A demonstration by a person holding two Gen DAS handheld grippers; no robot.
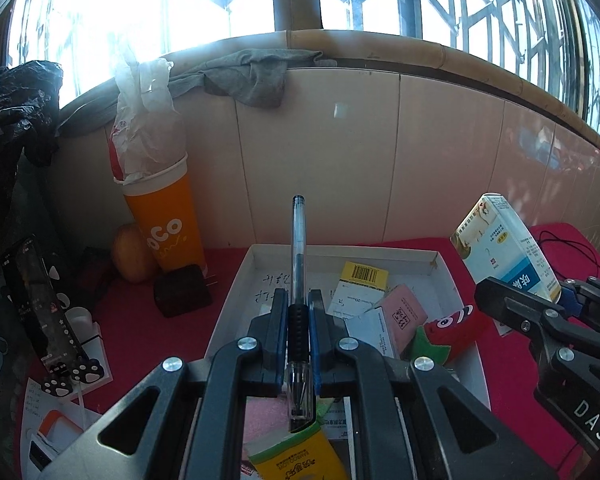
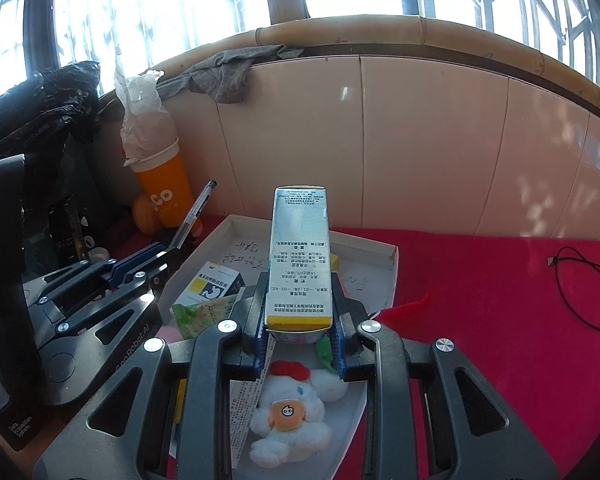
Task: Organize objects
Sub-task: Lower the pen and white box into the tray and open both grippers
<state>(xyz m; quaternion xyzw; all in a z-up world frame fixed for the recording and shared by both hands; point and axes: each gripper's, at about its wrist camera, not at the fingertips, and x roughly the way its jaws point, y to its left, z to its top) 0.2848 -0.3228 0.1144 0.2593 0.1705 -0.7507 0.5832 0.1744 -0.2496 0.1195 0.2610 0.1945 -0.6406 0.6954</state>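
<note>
Nearest of all, the left tongs [image 1: 298,312] are clamped on a clear gel pen [image 1: 299,248] by its black grip, the barrel sticking straight ahead toward twelve o'clock over a white cardboard tray [image 1: 236,288]. Just under those tongs sits a yellow packet [image 1: 296,456] at the tray's near end. The right tongs [image 2: 300,304] are closed on a tall medicine box [image 2: 300,256], held by its yellow lower end with its printed face up and its far end pointing at twelve o'clock above the same tray [image 2: 392,276].

In the tray, seen from the left wrist, lie a yellow barcoded box [image 1: 366,274], a pink box [image 1: 404,312] and a red plush toy [image 1: 448,330] at about three o'clock of the pen's grip. From the right wrist, a white plush toy [image 2: 290,412] lies directly beneath the held box, and a blue-and-white medicine carton [image 2: 218,284] sits at nine o'clock of it.

The tray rests on a counter draped in red cloth [image 2: 480,300], with a thin black cable [image 2: 584,280] curled at three o'clock. At ten o'clock from the left tongs stand an orange paper cup [image 1: 168,220] stuffed with a crumpled plastic bag [image 1: 140,120], a yellowish fruit [image 1: 130,254] beside it, and a black plug adapter [image 1: 182,290] in front. A phone on a paw-footed stand [image 1: 40,304] is at nine o'clock. A grey cloth [image 1: 252,76] hangs over the sill behind.
</note>
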